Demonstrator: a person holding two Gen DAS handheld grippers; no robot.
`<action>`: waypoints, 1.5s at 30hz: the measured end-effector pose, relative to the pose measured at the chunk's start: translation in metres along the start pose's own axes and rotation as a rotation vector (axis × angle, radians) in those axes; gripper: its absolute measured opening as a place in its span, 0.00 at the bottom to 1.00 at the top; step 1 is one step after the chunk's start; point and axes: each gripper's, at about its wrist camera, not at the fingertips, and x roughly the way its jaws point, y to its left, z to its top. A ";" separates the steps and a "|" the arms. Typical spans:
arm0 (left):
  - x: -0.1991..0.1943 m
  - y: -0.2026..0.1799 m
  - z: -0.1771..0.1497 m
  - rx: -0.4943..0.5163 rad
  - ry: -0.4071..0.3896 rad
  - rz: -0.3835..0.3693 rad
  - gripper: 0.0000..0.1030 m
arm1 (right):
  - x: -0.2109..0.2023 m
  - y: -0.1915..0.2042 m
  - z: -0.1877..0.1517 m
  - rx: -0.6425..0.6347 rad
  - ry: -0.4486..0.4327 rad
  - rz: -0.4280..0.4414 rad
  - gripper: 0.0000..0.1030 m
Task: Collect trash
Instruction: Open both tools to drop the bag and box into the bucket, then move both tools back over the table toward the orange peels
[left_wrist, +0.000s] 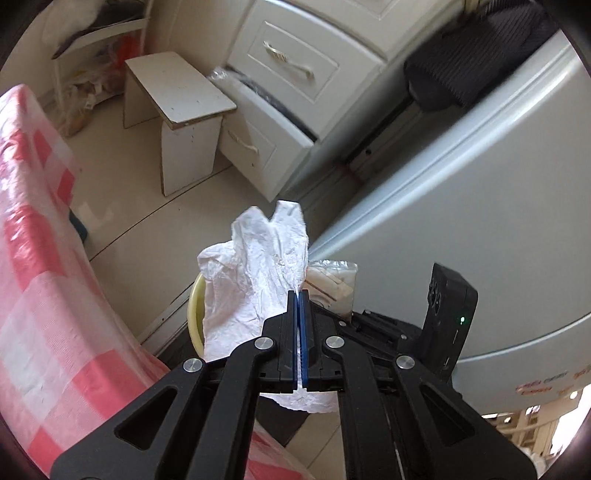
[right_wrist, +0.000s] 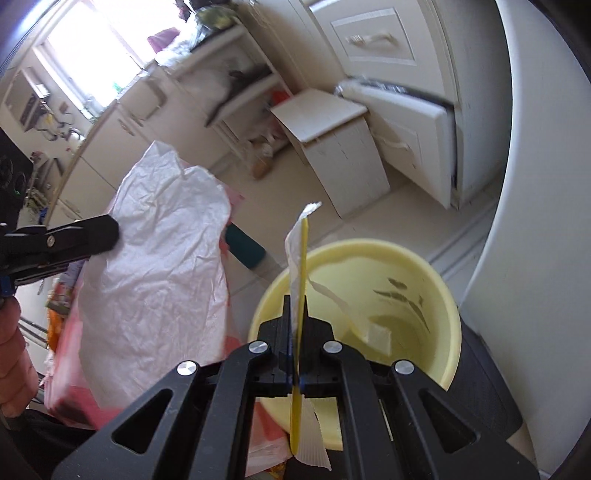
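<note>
My left gripper (left_wrist: 299, 294) is shut on a crumpled white tissue (left_wrist: 258, 266) that sticks up past its blue pads. Behind the tissue peeks the rim of a yellow bin (left_wrist: 195, 306). In the right wrist view my right gripper (right_wrist: 297, 300) is shut on a thin yellow stick (right_wrist: 303, 258) together with a torn white wrapper (right_wrist: 295, 243). A strip of that wrapper hangs over the open yellow bin (right_wrist: 406, 273). To the left, the left gripper (right_wrist: 110, 233) holds the tissue (right_wrist: 166, 266) beside the bin. The right gripper's black housing (left_wrist: 448, 306) shows in the left wrist view.
A pink checked tablecloth (left_wrist: 44, 277) drapes on the left. Beyond stand a white stool (left_wrist: 177, 110), a drawer cabinet (left_wrist: 280, 66) with one drawer pulled out, and a white appliance (left_wrist: 461, 184) on the right. The bin rests on a black seat (right_wrist: 484, 373). A person's hand (right_wrist: 14, 350) is at lower left.
</note>
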 end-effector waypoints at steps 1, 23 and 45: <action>0.006 0.000 0.002 0.012 0.018 0.012 0.02 | 0.004 -0.002 -0.002 0.006 0.006 -0.006 0.03; -0.133 0.015 -0.033 -0.091 -0.228 0.153 0.60 | -0.061 0.039 -0.010 -0.030 -0.094 0.005 0.59; -0.383 0.201 -0.263 -0.533 -0.609 0.404 0.80 | -0.146 0.341 -0.014 -0.471 -0.271 0.398 0.81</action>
